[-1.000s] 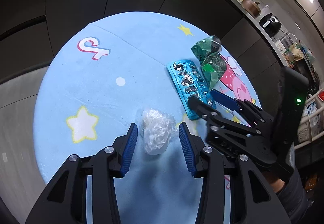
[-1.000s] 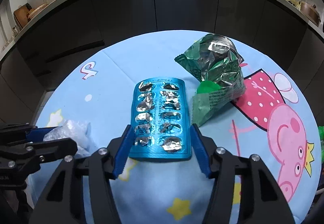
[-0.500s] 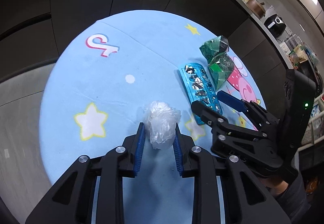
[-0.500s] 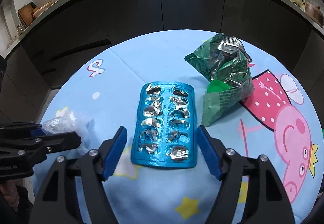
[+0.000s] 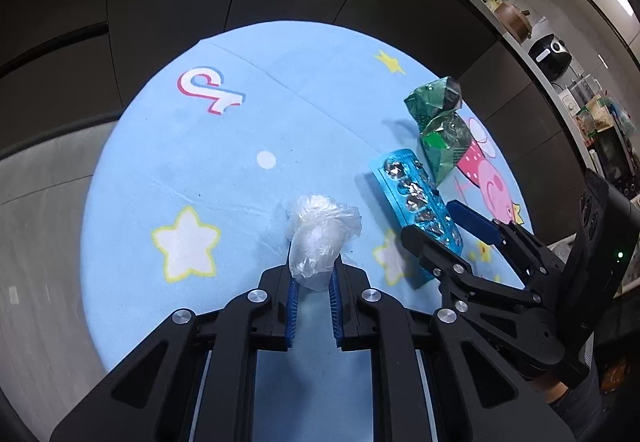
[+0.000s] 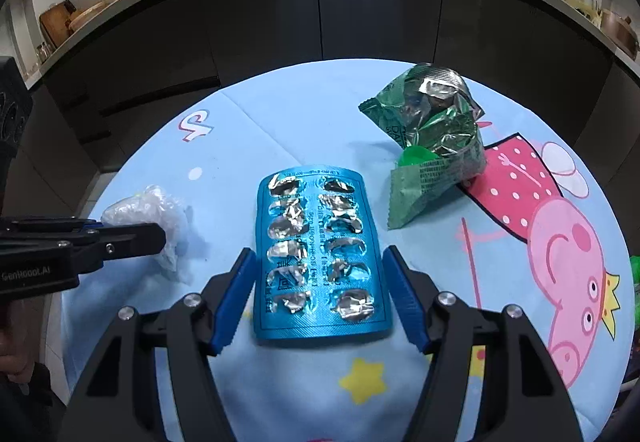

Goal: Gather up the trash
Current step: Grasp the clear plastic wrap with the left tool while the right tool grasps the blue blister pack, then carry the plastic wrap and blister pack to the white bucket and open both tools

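Left tongs pinch one crumpled plastic wad near the tabletop's left edge. Right tongs gape astride one blister pack, lengthwise between them; one green wrapper beyond.

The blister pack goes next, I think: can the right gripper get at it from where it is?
Probably yes. The right gripper is open with its fingers either side of the blister pack, nothing lying between; the green wrapper sits apart.
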A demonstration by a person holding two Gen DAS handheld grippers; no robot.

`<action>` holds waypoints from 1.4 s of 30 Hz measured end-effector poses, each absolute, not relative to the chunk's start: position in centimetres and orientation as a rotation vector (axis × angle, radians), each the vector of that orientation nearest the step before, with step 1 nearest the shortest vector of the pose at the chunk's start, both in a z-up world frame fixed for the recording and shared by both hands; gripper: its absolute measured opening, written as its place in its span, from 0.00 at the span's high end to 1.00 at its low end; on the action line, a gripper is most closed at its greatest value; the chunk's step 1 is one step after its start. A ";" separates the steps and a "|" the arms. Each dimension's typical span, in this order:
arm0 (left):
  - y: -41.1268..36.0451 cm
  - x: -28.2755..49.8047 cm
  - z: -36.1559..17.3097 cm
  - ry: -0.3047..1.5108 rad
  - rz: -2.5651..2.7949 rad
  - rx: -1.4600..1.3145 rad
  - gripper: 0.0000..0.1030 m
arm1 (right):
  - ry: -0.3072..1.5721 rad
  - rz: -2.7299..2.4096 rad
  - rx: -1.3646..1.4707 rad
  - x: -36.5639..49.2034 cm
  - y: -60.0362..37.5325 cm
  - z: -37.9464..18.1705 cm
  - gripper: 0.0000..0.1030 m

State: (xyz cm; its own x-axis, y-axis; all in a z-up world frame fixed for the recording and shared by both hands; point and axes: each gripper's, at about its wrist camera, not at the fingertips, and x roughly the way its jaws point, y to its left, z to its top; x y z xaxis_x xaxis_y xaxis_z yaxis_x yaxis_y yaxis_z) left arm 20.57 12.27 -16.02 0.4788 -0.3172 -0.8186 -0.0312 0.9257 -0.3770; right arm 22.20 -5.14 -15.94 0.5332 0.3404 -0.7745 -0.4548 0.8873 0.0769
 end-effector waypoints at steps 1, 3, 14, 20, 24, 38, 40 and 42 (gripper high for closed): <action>12.2 20.3 -15.7 1.055 -0.183 -0.367 0.90 | 0.884 0.477 -0.128 21.8 -5.5 -15.6 0.37; 11.9 19.8 -14.8 1.038 -0.189 -0.367 0.91 | 0.867 0.478 -0.101 20.8 -6.6 -14.6 0.36; 7.4 17.5 -9.1 0.938 -0.294 -0.324 0.92 | 0.742 0.395 0.028 14.3 -14.7 -8.8 0.36; 2.7 16.5 -6.8 0.909 -0.390 -0.271 0.92 | 0.683 0.304 0.084 11.8 -19.7 -6.9 0.36; -0.8 16.2 -5.6 0.897 -0.457 -0.236 0.92 | 0.658 0.241 0.121 10.4 -22.9 -6.4 0.36; -14.0 16.9 -5.2 0.940 -0.699 -0.121 0.92 | 0.599 0.028 0.258 6.6 -34.5 -6.9 0.36; -16.1 17.0 -5.3 0.947 -0.730 -0.098 0.92 | 0.599 -0.004 0.275 6.2 -36.2 -7.3 0.36; -18.3 17.2 -5.5 0.955 -0.761 -0.073 0.92 | 0.598 -0.038 0.287 5.7 -37.7 -7.9 0.36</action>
State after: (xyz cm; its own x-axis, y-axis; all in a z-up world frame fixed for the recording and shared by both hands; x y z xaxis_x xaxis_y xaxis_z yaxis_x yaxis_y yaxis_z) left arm 17.21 -18.25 -5.53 0.3429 -0.6158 -0.7094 0.5542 0.7423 -0.3766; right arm 5.73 -37.70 -7.86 0.8270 0.0476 -0.5601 0.1176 0.9597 0.2551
